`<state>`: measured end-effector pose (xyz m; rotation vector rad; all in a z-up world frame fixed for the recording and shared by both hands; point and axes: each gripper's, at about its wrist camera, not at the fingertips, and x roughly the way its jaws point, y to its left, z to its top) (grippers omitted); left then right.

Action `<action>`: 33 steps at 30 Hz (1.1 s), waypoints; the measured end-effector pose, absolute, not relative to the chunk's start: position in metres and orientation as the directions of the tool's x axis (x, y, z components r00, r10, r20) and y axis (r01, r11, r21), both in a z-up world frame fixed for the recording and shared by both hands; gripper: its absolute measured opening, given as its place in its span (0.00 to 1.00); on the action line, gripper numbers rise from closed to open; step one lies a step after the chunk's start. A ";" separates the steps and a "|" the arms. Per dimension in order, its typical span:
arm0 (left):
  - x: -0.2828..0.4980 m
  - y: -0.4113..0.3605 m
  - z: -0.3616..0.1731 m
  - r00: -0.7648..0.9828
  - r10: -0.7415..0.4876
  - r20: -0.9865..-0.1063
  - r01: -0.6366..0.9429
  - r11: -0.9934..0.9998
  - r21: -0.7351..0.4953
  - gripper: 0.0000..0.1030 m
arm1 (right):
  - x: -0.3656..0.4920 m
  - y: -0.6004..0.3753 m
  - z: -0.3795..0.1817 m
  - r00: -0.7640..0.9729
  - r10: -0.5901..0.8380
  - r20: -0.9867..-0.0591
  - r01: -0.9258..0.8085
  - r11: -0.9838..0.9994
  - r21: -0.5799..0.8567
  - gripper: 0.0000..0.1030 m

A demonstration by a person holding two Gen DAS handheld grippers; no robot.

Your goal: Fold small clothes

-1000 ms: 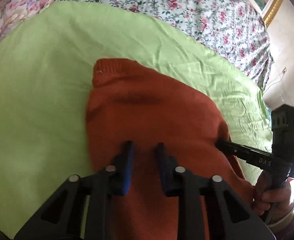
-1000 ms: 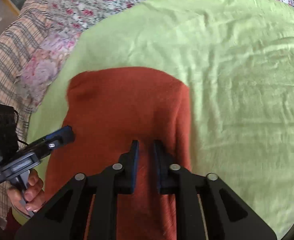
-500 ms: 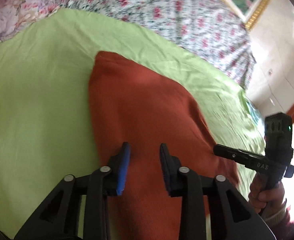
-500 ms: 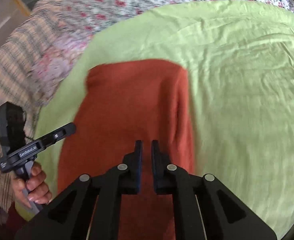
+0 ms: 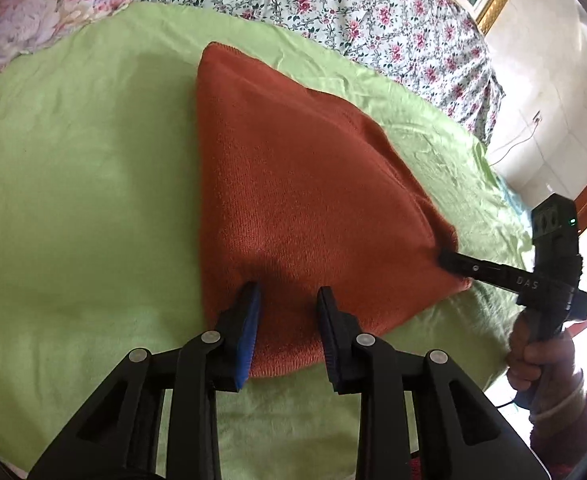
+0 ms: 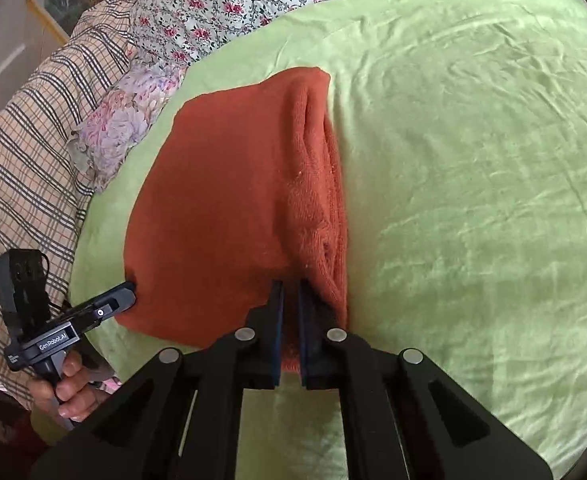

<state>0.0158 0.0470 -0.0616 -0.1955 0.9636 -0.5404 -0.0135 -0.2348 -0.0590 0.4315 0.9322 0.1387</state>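
left gripper [image 5: 287, 312]: fingers part-open, just been closing, astride sweater [image 5: 293, 184] near hem, pads off the knit | right gripper [image 6: 290, 312]: fingers clamped on sweater's folded edge at 6 o'clock | sweater: folded, flat on green sheet [image 6: 473, 160] | floral bedding [image 5: 333, 0] at 12 o'clock

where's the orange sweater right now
The orange sweater lies folded on the green sheet, just ahead of both hand-held grippers, with the floral bedspread beyond it.
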 end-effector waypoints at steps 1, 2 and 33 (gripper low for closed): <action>0.015 0.046 -0.061 0.456 -0.513 -0.727 0.347 0.855 -0.385 0.28 | -0.015 -0.235 -0.059 0.598 0.298 -0.745 0.072 0.905 0.419 0.05; 0.016 0.043 -0.062 0.460 -0.508 -0.728 0.344 0.858 -0.382 0.28 | -0.016 -0.235 -0.058 0.600 0.297 -0.743 0.074 0.904 0.422 0.05; -0.036 0.065 -0.039 0.497 -0.431 -0.753 0.262 0.902 -0.343 0.64 | -0.076 -0.219 -0.026 0.642 0.220 -0.735 0.075 0.935 0.346 0.28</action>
